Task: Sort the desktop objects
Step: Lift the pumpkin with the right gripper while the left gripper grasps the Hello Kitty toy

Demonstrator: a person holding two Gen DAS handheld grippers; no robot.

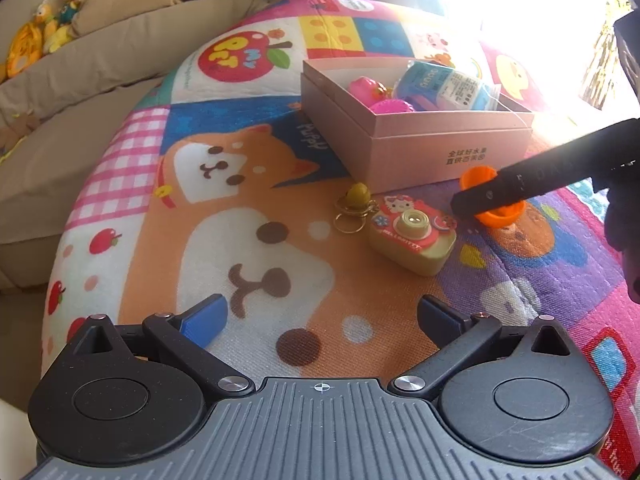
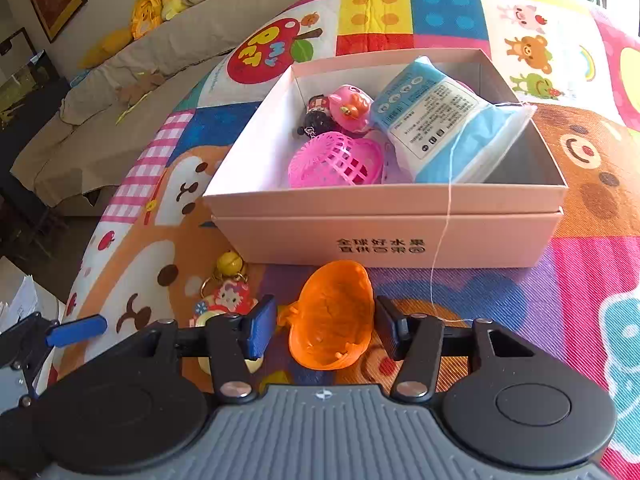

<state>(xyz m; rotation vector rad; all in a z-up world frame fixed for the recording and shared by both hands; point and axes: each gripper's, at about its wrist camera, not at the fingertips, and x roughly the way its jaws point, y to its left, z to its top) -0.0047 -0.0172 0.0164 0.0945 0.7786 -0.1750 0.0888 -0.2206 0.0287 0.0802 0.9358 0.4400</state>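
Note:
An orange translucent half-shell (image 2: 332, 316) lies on the patterned play mat, just in front of the pink box (image 2: 400, 204). My right gripper (image 2: 324, 308) straddles the shell: the right finger sits against its rim, and a small gap shows at the blue left pad (image 2: 262, 328). In the left wrist view one black finger (image 1: 500, 192) of that gripper crosses the orange shell (image 1: 502, 216). My left gripper (image 1: 322, 308) is open and holds nothing, hovering over the mat short of the Hello Kitty toy camera (image 1: 412, 240).
The pink box (image 1: 420, 148) holds a pink mesh shell (image 2: 336, 162), a pink pig toy (image 2: 350, 108), a small dark figure and a blue packet (image 2: 444, 120). A yellow bell keyring (image 1: 357, 195) lies beside the camera. A beige sofa with plush toys (image 1: 44, 36) lies beyond the mat.

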